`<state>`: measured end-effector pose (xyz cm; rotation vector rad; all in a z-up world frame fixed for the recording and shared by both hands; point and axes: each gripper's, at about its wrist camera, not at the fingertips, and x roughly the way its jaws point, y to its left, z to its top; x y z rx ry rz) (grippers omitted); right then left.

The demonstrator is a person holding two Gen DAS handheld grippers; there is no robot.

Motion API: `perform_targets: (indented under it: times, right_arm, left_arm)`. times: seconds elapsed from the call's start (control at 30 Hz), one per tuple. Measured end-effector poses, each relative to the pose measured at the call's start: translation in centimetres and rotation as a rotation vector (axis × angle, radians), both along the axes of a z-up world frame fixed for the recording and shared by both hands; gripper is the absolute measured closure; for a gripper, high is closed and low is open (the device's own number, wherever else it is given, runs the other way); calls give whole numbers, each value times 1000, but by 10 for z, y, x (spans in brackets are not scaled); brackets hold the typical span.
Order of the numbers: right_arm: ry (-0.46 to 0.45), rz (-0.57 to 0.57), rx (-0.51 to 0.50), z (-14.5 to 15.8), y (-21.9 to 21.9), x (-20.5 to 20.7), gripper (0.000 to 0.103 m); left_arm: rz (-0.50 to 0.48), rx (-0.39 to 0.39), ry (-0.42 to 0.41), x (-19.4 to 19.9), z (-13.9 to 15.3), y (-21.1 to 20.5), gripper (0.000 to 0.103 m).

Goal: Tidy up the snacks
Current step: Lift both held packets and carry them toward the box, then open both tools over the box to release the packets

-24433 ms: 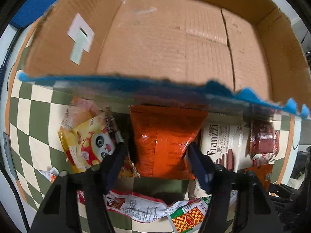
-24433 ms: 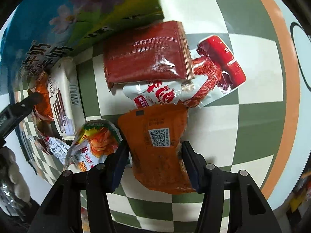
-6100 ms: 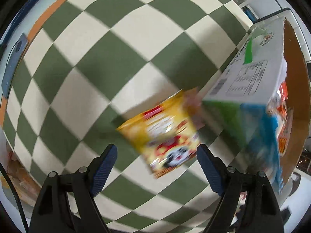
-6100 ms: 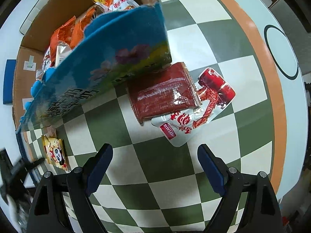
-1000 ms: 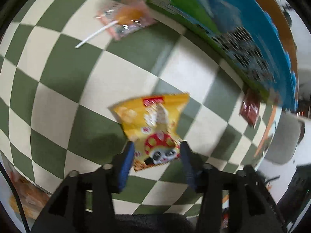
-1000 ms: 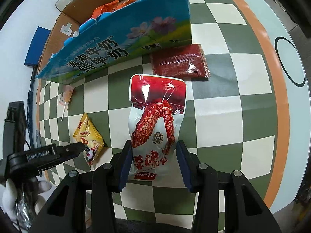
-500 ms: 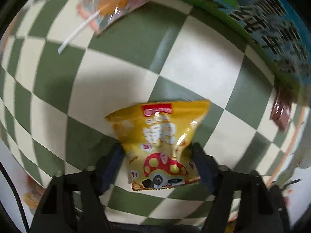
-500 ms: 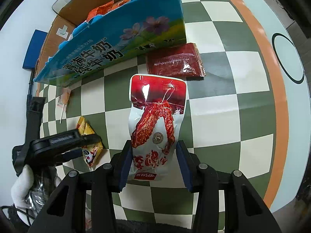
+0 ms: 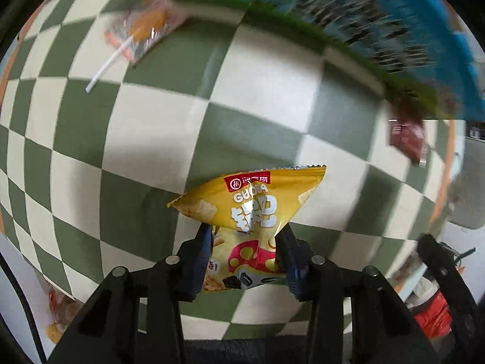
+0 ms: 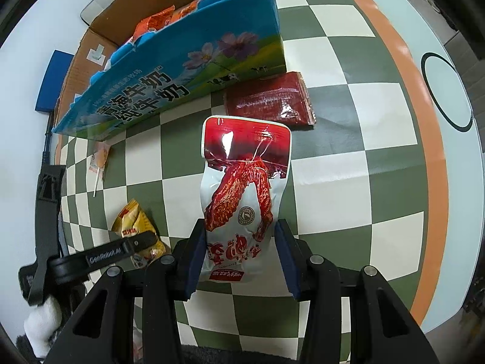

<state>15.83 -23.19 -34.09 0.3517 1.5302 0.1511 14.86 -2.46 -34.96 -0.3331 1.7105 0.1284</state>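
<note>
My left gripper [image 9: 244, 251] is shut on a yellow snack bag [image 9: 254, 209] with a panda print, held above the checkered table; it also shows in the right wrist view [image 10: 138, 230]. My right gripper [image 10: 239, 251] is shut on a red-and-white chicken-wing pouch [image 10: 242, 182], held above the table. The cardboard box [image 10: 169, 66] with a blue milk-print side stands at the back and holds orange snack packs [image 10: 157, 19].
A dark red flat packet [image 10: 269, 100] lies by the box's right corner; it also shows in the left wrist view [image 9: 407, 135]. A wrapped lollipop [image 9: 142, 27] lies near the box's left end. The table's orange rim [image 10: 424, 121] curves along the right.
My left gripper has closed on the yellow bag and lifted it off the table. My right gripper keeps holding the red-and-white pouch, nearly still.
</note>
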Motion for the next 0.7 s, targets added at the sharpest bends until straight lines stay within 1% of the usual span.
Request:
perform_targets:
  times: [0.1, 0.2, 0.23, 0.27, 0.3, 0.4, 0.47, 0.53, 0.63, 0.7]
  right_arm:
    - [-18, 12, 8, 11, 0, 1, 56]
    - [-49, 26, 33, 31, 2, 7, 56]
    - [-59, 29, 41, 37, 2, 9, 56]
    - [-72, 31, 50, 45, 2, 13, 56]
    - [-89, 34, 62, 54, 2, 17, 56]
    - [-147, 46, 94, 85, 3, 36, 56]
    - [-184, 57, 118, 103, 2, 54, 56]
    - [-225, 71, 113, 118, 2, 77, 56]
    - [-253, 82, 82, 121, 0, 108, 56]
    - [-243, 80, 76, 114, -5, 129, 56]
  left_arm:
    - [-33, -8, -94, 7, 41, -8, 63]
    - [-51, -27, -188, 22, 84, -17, 63]
    - [-58, -34, -217, 18, 106, -2, 63]
    - [-72, -37, -246, 27, 118, -3, 63]
    - [-88, -37, -281, 36, 135, -6, 63]
    - [-105, -60, -354, 61, 162, -18, 63]
    - [-125, -64, -375, 85, 168, -27, 63]
    - [-143, -95, -364, 110, 168, -29, 63]
    - [-164, -132, -303, 151, 150, -36, 63]
    - [-155, -157, -245, 173, 137, -34, 63]
